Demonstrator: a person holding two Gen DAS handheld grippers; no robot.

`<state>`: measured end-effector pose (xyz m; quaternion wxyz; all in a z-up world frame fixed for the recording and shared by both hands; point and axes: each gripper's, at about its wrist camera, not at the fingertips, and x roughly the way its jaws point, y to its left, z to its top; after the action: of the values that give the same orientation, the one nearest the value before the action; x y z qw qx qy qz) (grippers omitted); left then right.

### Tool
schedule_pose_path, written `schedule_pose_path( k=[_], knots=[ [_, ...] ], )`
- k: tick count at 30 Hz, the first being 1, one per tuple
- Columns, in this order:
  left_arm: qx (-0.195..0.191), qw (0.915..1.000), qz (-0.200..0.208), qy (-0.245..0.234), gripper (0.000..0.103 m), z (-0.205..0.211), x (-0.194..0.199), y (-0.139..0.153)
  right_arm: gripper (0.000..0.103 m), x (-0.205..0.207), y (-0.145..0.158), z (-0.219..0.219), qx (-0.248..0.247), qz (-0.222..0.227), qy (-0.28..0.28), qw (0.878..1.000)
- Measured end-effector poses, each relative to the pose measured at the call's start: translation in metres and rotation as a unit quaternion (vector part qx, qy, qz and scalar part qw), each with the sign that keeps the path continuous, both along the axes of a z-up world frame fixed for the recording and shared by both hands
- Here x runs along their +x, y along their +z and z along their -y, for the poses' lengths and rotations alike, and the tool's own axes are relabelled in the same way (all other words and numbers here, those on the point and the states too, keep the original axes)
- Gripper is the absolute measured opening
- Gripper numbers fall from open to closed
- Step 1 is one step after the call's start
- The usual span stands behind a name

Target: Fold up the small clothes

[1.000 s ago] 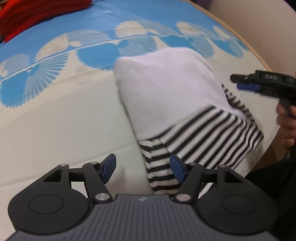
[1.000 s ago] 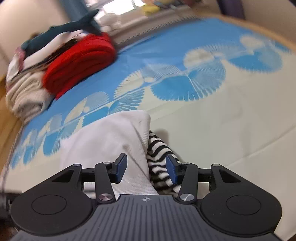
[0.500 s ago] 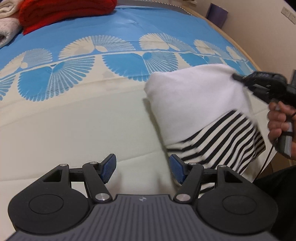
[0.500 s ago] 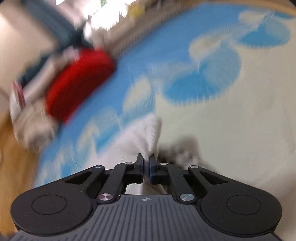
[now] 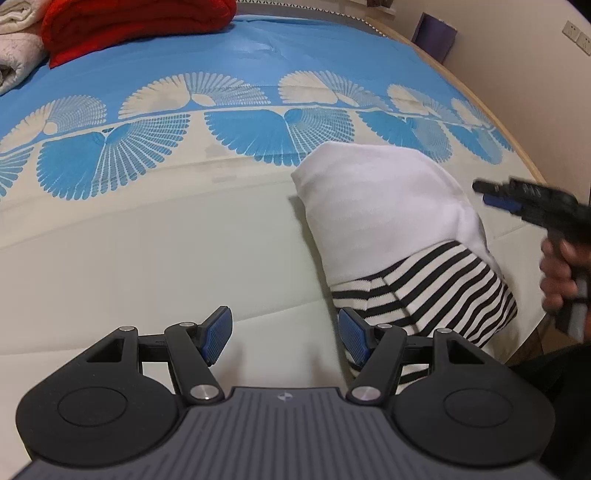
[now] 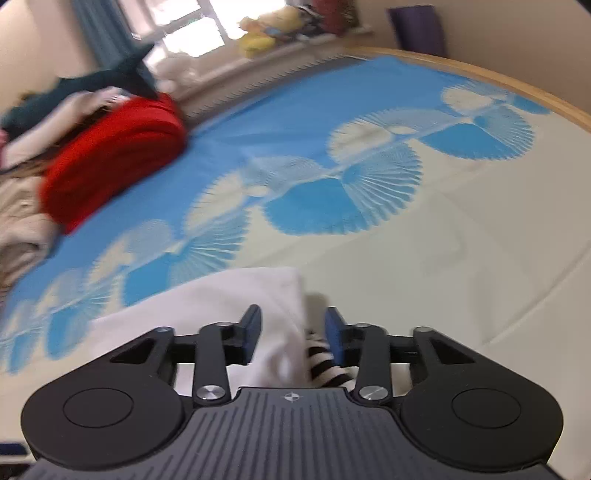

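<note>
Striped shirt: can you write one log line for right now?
shirt: folded on bed | left gripper: open | right gripper: opening, above shirt

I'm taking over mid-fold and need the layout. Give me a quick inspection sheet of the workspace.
Surface: bed sheet, blue fan print and cream.
Job's things: folded garment, white with black-and-white stripes, lying near the bed's edge.
Clutter: red blanket and a pile of pale textiles at the far end.
Grippers: left gripper open, empty, beside the garment; right gripper opening, the garment's edge between its jaws.
Cables: nothing seen.
Surroundings: window sill with plush toys, wall sockets.
</note>
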<state>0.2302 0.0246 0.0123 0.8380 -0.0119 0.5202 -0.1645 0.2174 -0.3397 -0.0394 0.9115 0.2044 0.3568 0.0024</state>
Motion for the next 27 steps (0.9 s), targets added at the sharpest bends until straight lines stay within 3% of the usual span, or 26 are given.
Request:
schedule_pose_path(
  k=[3, 5, 7, 8, 9, 13, 14, 16, 19, 20, 23, 25, 27],
  knots=[
    [-0.005, 1.0000, 0.001, 0.003, 0.069, 0.006, 0.001, 0.002, 0.047, -0.007, -0.006, 0.000, 0.016, -0.036, 0.060, 0.997],
    [-0.006, 1.0000, 0.001, 0.003, 0.069, 0.011, 0.002, 0.002, 0.048, -0.007, -0.020, 0.003, 0.019, -0.085, 0.070, 0.994],
    [-0.006, 1.0000, 0.000, 0.002, 0.069, 0.016, 0.002, 0.001, 0.048, -0.006, -0.027, 0.007, 0.029, -0.102, 0.071, 0.992],
    [-0.006, 1.0000, -0.001, 0.003, 0.069, 0.019, 0.003, 0.000, 0.037, -0.006, -0.027, 0.010, 0.038, -0.100, 0.074, 0.991],
    [-0.006, 1.0000, -0.002, 0.002, 0.069, 0.021, 0.003, -0.001, 0.005, -0.006, -0.026, 0.013, 0.054, -0.093, 0.082, 0.991],
    [-0.033, 0.9994, 0.013, -0.004, 0.069, 0.031, 0.003, 0.003, 0.002, -0.019, -0.012, 0.031, 0.097, -0.033, 0.066, 0.992],
    [-0.048, 0.9987, 0.018, -0.008, 0.069, 0.033, 0.003, 0.005, 0.002, -0.020, -0.012, 0.038, 0.106, -0.034, 0.048, 0.993],
    [-0.072, 0.9970, 0.020, -0.018, 0.069, 0.041, 0.003, 0.006, 0.002, -0.019, -0.018, 0.043, 0.076, -0.062, 0.029, 0.995],
    [-0.078, 0.9959, 0.013, -0.044, 0.069, 0.060, 0.001, 0.002, 0.003, -0.015, -0.028, 0.030, 0.032, -0.095, 0.059, 0.993],
    [-0.074, 0.9956, 0.010, -0.056, 0.067, 0.066, 0.000, 0.000, 0.005, -0.014, -0.028, 0.025, 0.021, -0.098, 0.069, 0.993],
    [-0.060, 0.9933, 0.001, -0.099, 0.029, 0.086, -0.006, -0.009, 0.007, -0.021, -0.013, 0.021, -0.011, -0.057, 0.062, 0.996],
    [-0.055, 0.9917, -0.008, -0.117, 0.023, 0.093, -0.008, -0.016, 0.016, -0.027, 0.000, 0.026, -0.005, -0.018, 0.064, 0.998],
    [-0.050, 0.9900, -0.017, -0.131, 0.022, 0.098, -0.009, -0.024, 0.022, -0.031, 0.008, 0.031, 0.043, 0.009, 0.099, 0.994]
  ],
)
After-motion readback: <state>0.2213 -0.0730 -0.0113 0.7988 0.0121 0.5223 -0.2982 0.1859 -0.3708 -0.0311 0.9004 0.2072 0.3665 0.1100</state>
